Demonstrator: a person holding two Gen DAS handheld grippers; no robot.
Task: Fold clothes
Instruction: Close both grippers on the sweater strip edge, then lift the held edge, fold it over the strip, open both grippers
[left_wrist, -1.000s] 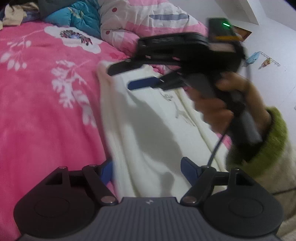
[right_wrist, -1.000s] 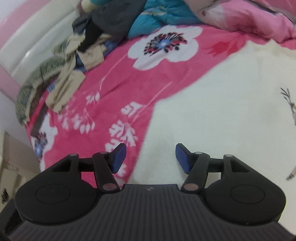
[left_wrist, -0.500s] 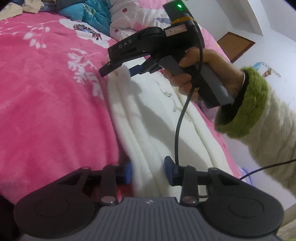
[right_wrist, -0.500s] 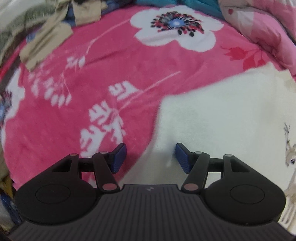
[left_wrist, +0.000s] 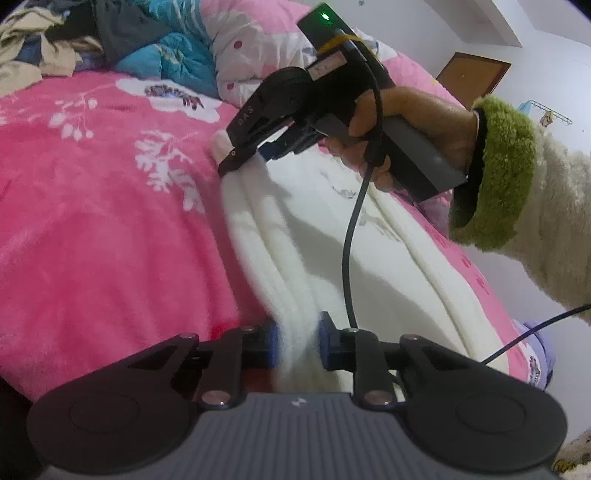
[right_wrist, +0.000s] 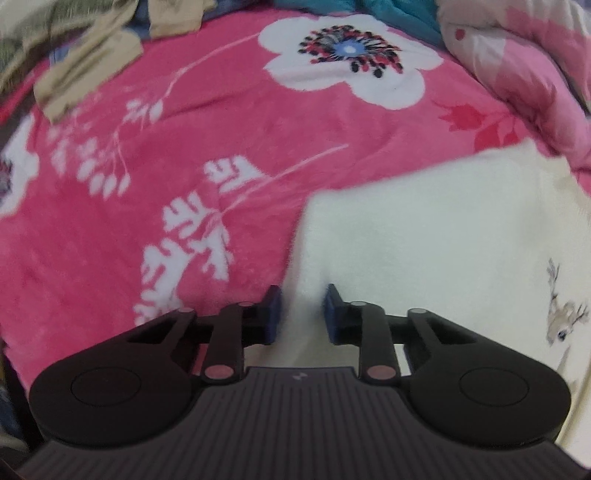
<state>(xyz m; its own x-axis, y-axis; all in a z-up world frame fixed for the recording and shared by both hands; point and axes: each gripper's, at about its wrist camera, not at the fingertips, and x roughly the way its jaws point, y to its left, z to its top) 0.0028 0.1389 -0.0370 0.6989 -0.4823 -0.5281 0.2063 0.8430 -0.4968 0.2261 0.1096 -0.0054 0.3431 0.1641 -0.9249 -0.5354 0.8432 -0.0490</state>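
A cream fleece garment (left_wrist: 388, 258) with a small deer print (right_wrist: 565, 317) lies lengthwise on the pink bed, its left edge folded into layers. My left gripper (left_wrist: 297, 343) is at the near end of that edge. Its jaws are closing and the blue pads press on the bunched layers. At the far corner, my right gripper (left_wrist: 240, 158) points steeply down, held in a hand. In the right wrist view the right gripper (right_wrist: 302, 314) is closing too, with the garment (right_wrist: 424, 229) pinched at its edge between the pads.
A pink floral blanket (left_wrist: 92, 221) covers the bed. A pile of loose clothes (left_wrist: 33, 55), a teal quilt (left_wrist: 173, 62) and a pink-white duvet (left_wrist: 258, 48) sit at the far end. A black cable (left_wrist: 347, 258) hangs over the garment. The bed's edge runs along the right.
Both pairs of jaws have narrowed from wide apart onto the garment's left edge. The right gripper tipped downward onto the far corner. The left gripper shifted to the near edge.
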